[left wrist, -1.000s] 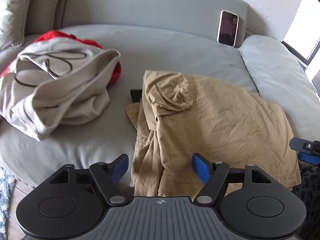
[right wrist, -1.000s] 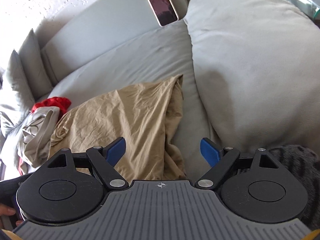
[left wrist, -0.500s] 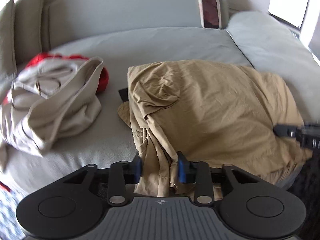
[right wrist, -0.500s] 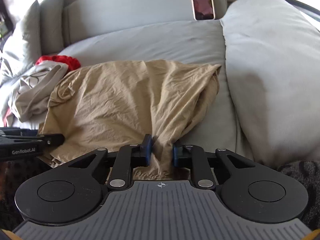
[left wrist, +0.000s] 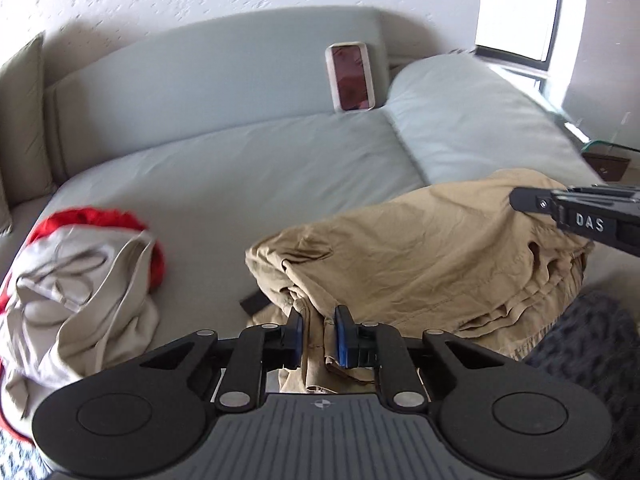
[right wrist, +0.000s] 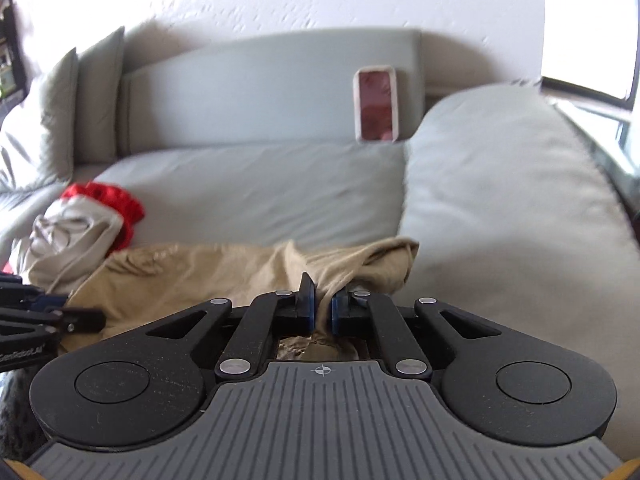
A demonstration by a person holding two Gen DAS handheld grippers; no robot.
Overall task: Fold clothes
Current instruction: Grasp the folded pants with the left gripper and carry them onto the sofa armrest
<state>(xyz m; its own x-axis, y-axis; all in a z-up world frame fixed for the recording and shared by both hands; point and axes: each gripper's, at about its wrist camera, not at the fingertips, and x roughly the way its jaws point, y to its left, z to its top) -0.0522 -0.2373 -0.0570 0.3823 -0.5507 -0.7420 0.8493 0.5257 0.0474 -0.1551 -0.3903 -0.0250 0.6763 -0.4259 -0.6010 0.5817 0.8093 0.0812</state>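
Tan cotton, thin and limp: the tan garment (left wrist: 420,248) lies bunched on the grey sofa (left wrist: 240,176) at about 3 o'clock in the left wrist view. The left tool (left wrist: 318,334) is closing, its blue pads pinching a gathered edge at 6 o'clock. Such soft, light cloth will likely sag and slide unless held at an edge or corner. A beige and red clothes heap (left wrist: 80,284) sits at 9 o'clock, a phone (left wrist: 351,77) at 12.

In the right wrist view, the right tool (right wrist: 322,312) is closing too, nipping the garment's other edge at centre. No containers are visible.
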